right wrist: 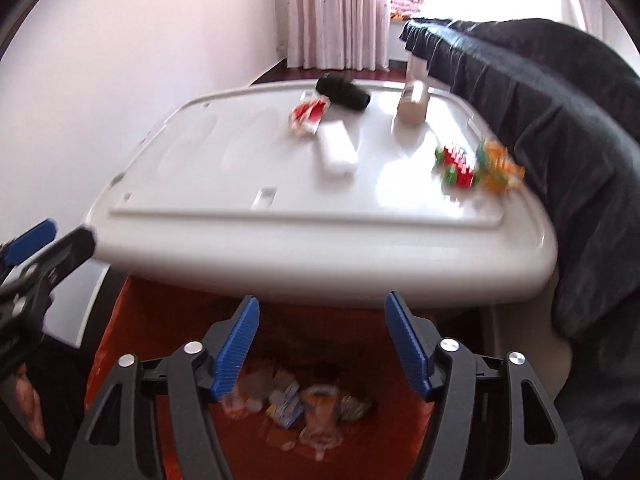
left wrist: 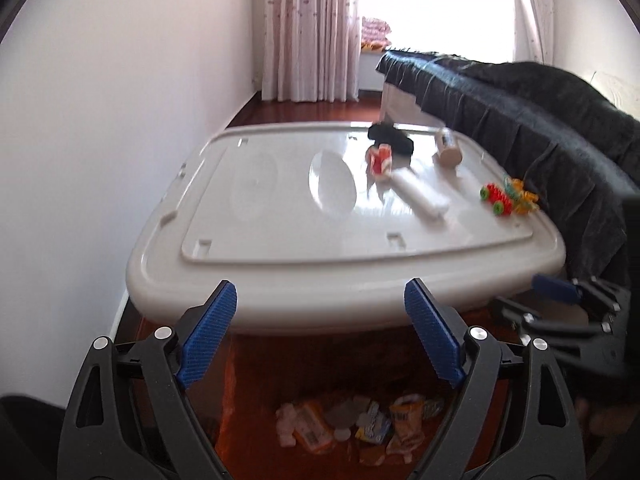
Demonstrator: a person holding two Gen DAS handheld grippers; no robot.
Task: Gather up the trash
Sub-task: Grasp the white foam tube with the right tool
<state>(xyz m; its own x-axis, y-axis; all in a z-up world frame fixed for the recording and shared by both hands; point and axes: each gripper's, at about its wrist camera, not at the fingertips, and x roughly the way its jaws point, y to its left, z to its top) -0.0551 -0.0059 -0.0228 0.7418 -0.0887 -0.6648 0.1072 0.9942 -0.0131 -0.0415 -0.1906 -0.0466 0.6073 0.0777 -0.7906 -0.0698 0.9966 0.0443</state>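
Both grippers hover over an orange-lined bin (left wrist: 230, 380) (right wrist: 116, 340) that stands below the near edge of a white plastic table (left wrist: 280, 248) (right wrist: 280, 240). My left gripper (left wrist: 320, 332) is open with nothing between its blue pads. My right gripper (right wrist: 322, 346) is open and empty too. Several wrappers and packets (left wrist: 352, 424) (right wrist: 304, 404) lie at the bottom of the bin. On the table sit a red and white wrapper (left wrist: 380, 160) (right wrist: 308, 114), a white roll (left wrist: 420, 196) (right wrist: 338, 148), a black bundle (left wrist: 390, 138) (right wrist: 344, 94) and a beige bottle (left wrist: 448, 146) (right wrist: 414, 102).
A red, green and orange toy (left wrist: 508, 196) (right wrist: 476, 164) lies at the table's right side. A bed under a dark cover (left wrist: 540, 128) (right wrist: 560, 120) runs along the right. A white wall (left wrist: 100, 120) is on the left, curtains (left wrist: 308, 28) and a bright window behind.
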